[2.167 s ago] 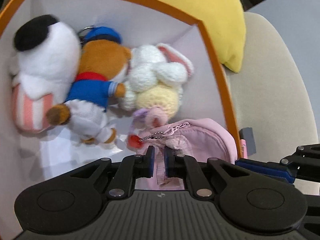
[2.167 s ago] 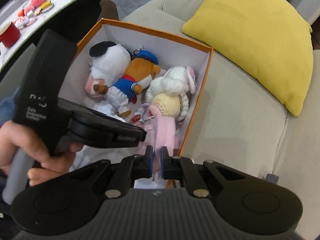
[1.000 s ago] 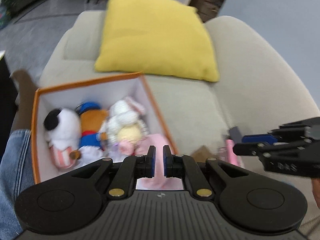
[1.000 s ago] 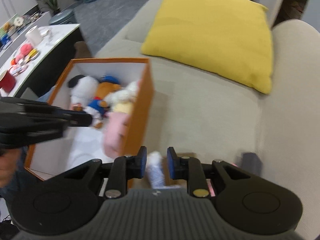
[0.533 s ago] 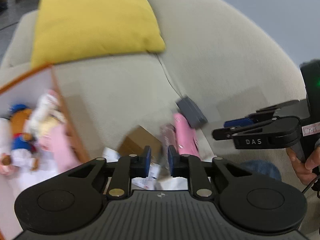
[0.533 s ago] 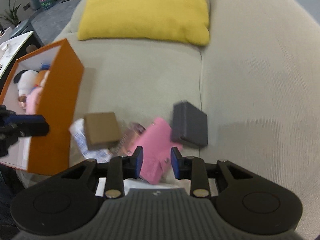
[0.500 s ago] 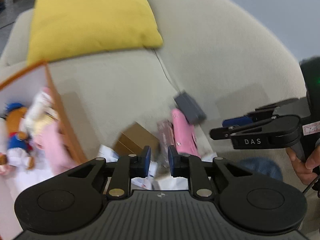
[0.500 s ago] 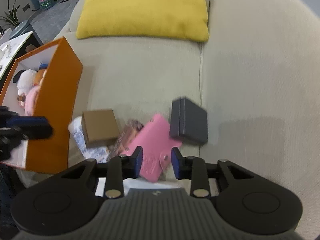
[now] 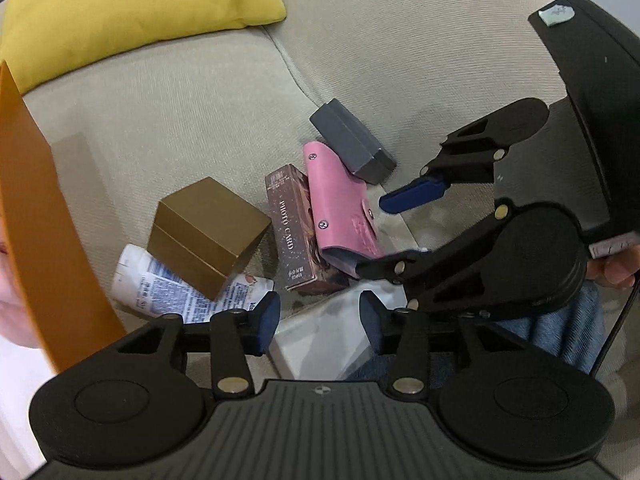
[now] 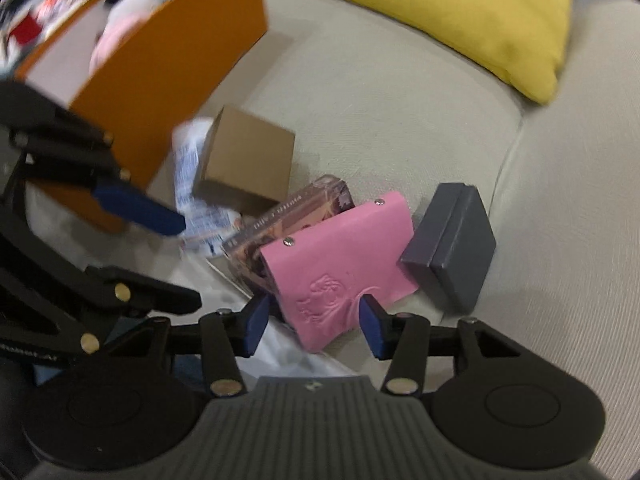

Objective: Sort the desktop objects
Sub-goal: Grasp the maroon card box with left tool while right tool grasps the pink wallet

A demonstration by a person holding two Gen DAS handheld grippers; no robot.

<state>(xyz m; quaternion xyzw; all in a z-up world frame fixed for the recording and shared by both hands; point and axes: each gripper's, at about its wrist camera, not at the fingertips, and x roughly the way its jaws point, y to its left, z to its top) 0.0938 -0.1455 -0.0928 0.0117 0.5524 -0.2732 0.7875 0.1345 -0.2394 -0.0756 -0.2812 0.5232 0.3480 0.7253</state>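
Note:
A pile lies on the beige sofa: a gold box (image 9: pixel 208 228), a brown photo-card box (image 9: pixel 294 232), a pink card wallet (image 9: pixel 340 200), a grey box (image 9: pixel 352 146), a white printed tube (image 9: pixel 176 292) and a white box (image 9: pixel 320 336). My left gripper (image 9: pixel 318 320) is open, just above the white box. My right gripper (image 10: pixel 312 322) is open with the pink wallet (image 10: pixel 340 268) between its fingertips. The orange box (image 10: pixel 160 60) holding plush toys stands at left.
A yellow cushion (image 10: pixel 440 8) leans at the back of the sofa. The sofa armrest (image 9: pixel 420 40) rises to the right. The orange box's wall (image 9: pixel 44 220) is close on the left. A denim-clad leg (image 9: pixel 560 332) is at the lower right.
Both grippers left the orange box, swung right to the pile on the sofa and opened wide. They have come down close to the objects.

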